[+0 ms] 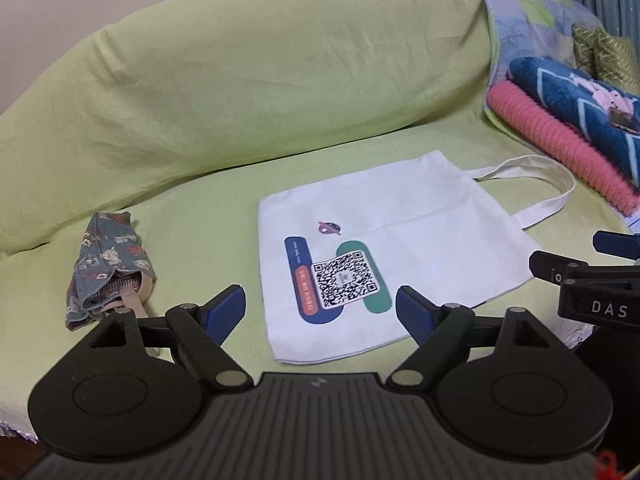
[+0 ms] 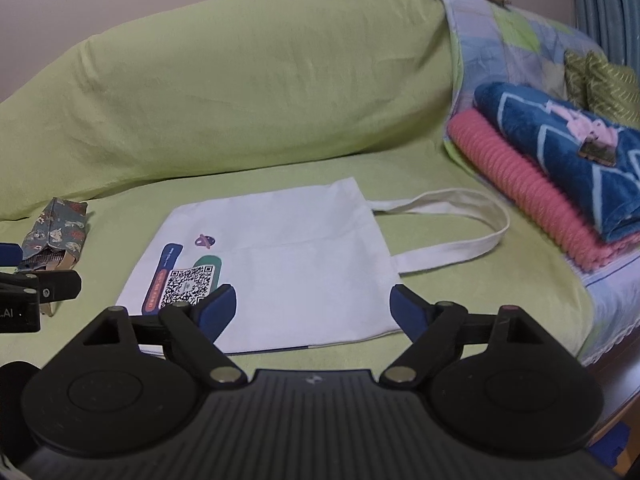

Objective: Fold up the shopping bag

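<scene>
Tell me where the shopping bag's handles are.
The handles lie flat on the green sofa cover, at the bag's right end, near the pink blanket.

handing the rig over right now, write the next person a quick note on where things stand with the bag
Left hand-held gripper: open, empty, hovering at the near printed end of the shopping bag.
Right hand-held gripper: open, empty, over the bag's near edge.
The bag lies flat and unfolded on the green sofa cover, QR print up, handles out to the right toward the stacked blankets. A patterned pouch sits to its left, apart from it.
Done: nothing yet.
Left: grasp the bag and make all folds.
</scene>
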A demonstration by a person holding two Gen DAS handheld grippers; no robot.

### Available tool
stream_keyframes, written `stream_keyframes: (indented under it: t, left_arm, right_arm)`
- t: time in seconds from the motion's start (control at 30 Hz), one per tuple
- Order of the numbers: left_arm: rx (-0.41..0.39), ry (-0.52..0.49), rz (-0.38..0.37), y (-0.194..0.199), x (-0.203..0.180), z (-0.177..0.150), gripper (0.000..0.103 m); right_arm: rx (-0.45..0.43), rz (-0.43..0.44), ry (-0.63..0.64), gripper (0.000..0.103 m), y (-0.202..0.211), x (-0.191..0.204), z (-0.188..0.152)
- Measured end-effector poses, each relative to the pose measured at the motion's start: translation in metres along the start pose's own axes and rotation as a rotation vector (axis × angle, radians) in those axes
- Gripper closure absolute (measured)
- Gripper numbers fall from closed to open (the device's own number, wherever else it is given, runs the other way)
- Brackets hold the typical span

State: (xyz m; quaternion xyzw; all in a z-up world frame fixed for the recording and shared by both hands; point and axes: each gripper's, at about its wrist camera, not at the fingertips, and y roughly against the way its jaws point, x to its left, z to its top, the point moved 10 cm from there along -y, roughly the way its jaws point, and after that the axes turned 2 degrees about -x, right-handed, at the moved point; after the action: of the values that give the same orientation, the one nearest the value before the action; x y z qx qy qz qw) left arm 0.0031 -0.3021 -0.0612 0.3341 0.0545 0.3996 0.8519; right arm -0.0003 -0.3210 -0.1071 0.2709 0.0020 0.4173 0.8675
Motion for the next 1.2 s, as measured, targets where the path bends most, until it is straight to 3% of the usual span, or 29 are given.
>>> stream_keyframes:
  t: [0.63,0.97,1.07,1.2]
  left_arm:
    - [0.180,0.004,-0.066,-0.087,-0.001,-0.047,0.017]
    - [0.208,0.055,-0.053,-0.139,0.045,-0.038,0.017]
    - [0.221,0.061,-0.074,-0.157,0.058,-0.035,0.017]
    - [0.231,0.041,-0.111,-0.185,0.071,-0.026,0.017]
  right_arm:
    - [0.180,-0.008,-0.060,0.020,-0.067,-0.032,-0.043]
    - [0.170,0.061,0.000,0.023,-0.103,-0.027,-0.022]
    - [0.165,0.101,0.048,0.030,-0.118,-0.020,-0.011]
    - [0.176,0.149,0.124,0.031,-0.144,-0.014,0.004]
